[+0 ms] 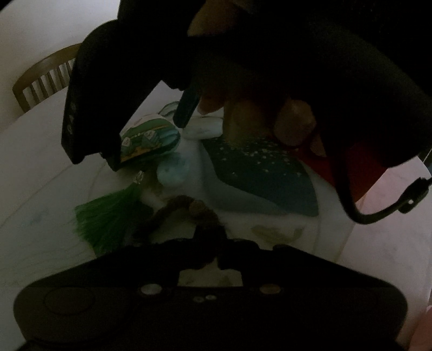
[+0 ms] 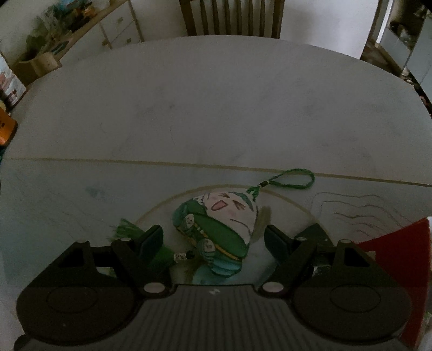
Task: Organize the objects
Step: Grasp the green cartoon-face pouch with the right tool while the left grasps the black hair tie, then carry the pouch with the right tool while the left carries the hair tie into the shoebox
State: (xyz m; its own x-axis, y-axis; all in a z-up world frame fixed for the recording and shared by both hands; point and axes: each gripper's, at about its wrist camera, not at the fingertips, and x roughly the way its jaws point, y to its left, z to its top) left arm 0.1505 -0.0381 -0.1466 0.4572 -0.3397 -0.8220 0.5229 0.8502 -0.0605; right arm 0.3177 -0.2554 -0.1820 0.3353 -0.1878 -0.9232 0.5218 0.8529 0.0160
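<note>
A small stuffed sachet (image 2: 216,232), white with a cartoon face and green stripes, lies on the white table (image 2: 216,108). Its green hanging loop (image 2: 294,179) points away from me and its green tassel (image 2: 127,229) trails to the left. My right gripper (image 2: 213,240) is open, one finger on each side of the sachet, with the pads clear of it. In the dim left wrist view the sachet (image 1: 151,140) and tassel (image 1: 108,216) show again. My left gripper (image 1: 208,240) is shut on a brown braided cord (image 1: 189,208) just in front of it.
A teal pouch (image 1: 264,178) speckled with gold lies right of the sachet, and beyond it a red sheet (image 2: 405,256). A wooden chair (image 2: 232,16) stands at the table's far edge. A hand (image 1: 294,124) holds the right gripper's body overhead.
</note>
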